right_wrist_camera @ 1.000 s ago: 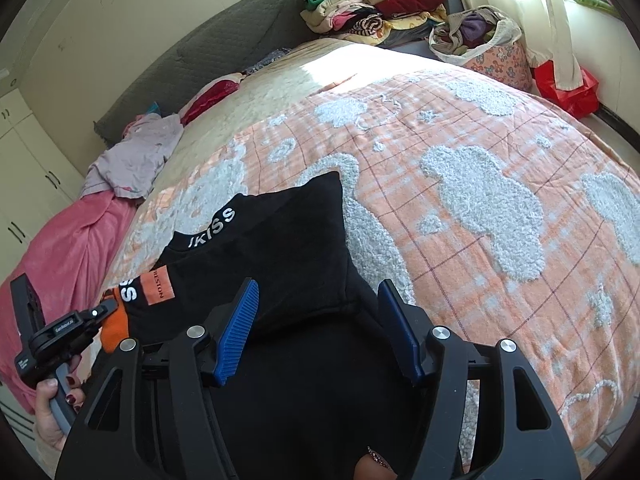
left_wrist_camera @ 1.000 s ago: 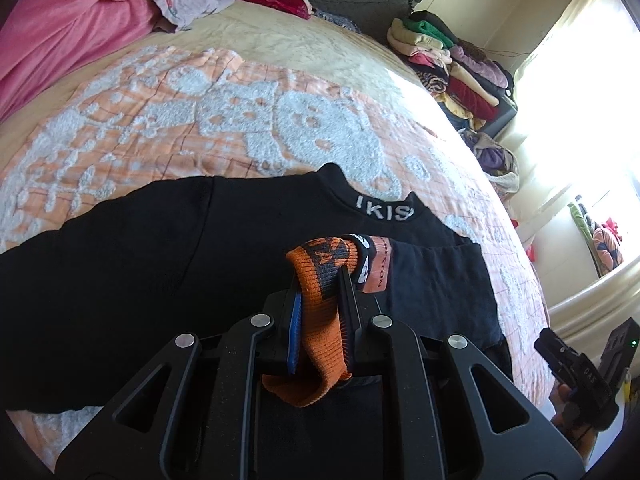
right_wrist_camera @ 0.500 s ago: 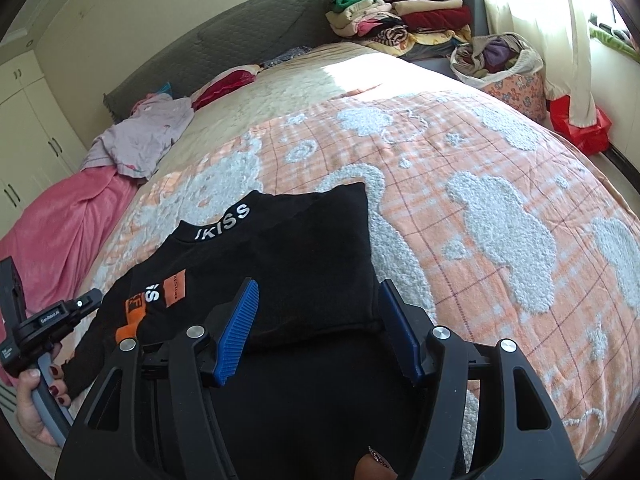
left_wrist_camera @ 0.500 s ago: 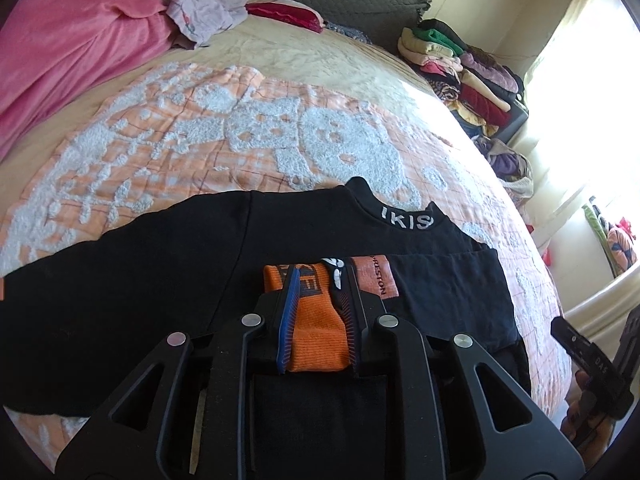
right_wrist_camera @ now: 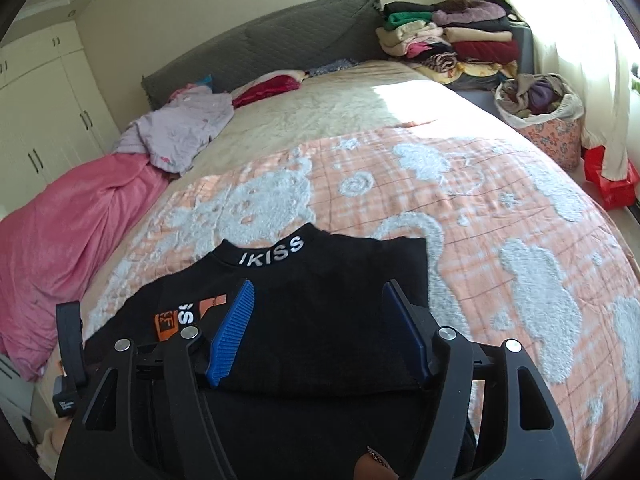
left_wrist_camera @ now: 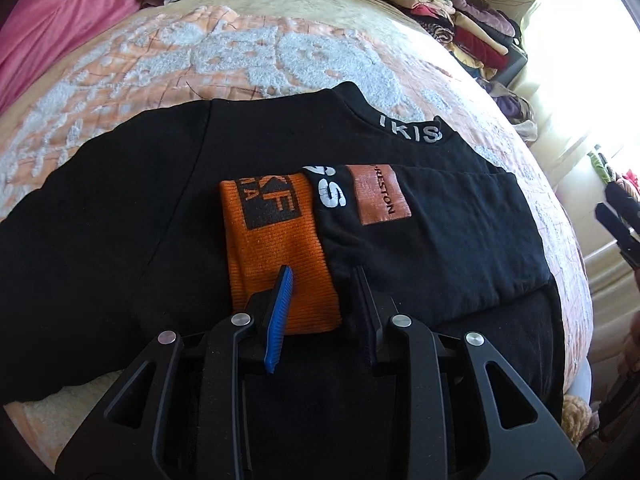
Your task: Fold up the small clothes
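One black top lies flat near the bed's foot edge, its orange cuff folded across the chest. Left claw opening, cuff between the pads, unpinched. Right claw opening, spread above the top.

The right gripper hovers with its blue-padded jaws opening above a black long-sleeved top with a white-lettered collar, nothing pinched between them; the top lies partly folded on an orange-and-white patterned fleece bedspread, its orange cuff folded inward
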Demonstrator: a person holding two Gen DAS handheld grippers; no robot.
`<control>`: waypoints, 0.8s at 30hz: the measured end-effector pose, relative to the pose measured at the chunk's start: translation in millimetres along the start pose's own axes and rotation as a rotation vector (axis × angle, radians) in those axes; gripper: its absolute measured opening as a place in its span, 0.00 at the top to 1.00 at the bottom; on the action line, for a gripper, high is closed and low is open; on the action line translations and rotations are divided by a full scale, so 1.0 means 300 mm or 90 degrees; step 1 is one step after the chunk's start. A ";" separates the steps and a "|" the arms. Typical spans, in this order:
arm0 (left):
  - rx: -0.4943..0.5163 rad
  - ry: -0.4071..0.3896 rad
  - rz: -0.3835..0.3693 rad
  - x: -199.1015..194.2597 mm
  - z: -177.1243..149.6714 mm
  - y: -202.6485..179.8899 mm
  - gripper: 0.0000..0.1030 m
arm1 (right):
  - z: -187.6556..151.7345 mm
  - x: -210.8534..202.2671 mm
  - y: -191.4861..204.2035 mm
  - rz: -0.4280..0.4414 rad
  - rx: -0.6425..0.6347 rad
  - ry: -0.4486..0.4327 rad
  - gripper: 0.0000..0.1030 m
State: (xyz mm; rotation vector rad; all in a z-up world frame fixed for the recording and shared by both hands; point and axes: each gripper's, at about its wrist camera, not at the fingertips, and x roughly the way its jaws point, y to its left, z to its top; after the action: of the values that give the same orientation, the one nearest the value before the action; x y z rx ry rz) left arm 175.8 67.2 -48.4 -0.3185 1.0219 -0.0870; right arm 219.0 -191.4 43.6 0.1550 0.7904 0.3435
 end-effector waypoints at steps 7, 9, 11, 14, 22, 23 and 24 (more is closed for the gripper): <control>0.002 -0.001 0.000 -0.010 -0.001 -0.003 0.78 | -0.091 0.122 0.004 0.000 -0.003 0.070 0.37; 0.003 -0.001 0.000 -0.011 -0.002 -0.003 0.78 | -0.113 0.146 -0.007 -0.006 0.001 0.086 0.37; 0.001 -0.001 -0.001 -0.011 -0.002 -0.003 0.78 | -0.127 0.161 -0.021 -0.015 0.006 0.096 0.37; -0.002 -0.001 -0.002 -0.010 -0.001 -0.001 0.78 | -0.152 0.183 -0.062 -0.027 0.030 0.116 0.37; -0.003 -0.003 -0.002 -0.011 0.000 -0.004 0.78 | -0.198 0.219 -0.150 -0.026 0.082 0.139 0.37; -0.001 -0.003 -0.001 -0.012 0.000 -0.003 0.77 | -0.195 0.213 -0.143 -0.027 0.084 0.140 0.36; 0.000 -0.003 0.001 -0.013 0.000 -0.003 0.77 | -0.191 0.206 -0.139 -0.028 0.085 0.139 0.35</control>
State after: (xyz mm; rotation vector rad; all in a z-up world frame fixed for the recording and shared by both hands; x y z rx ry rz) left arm 173.8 67.1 -44.8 -0.3180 1.0168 -0.0840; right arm 228.2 -207.6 -48.6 0.2265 1.0322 0.2684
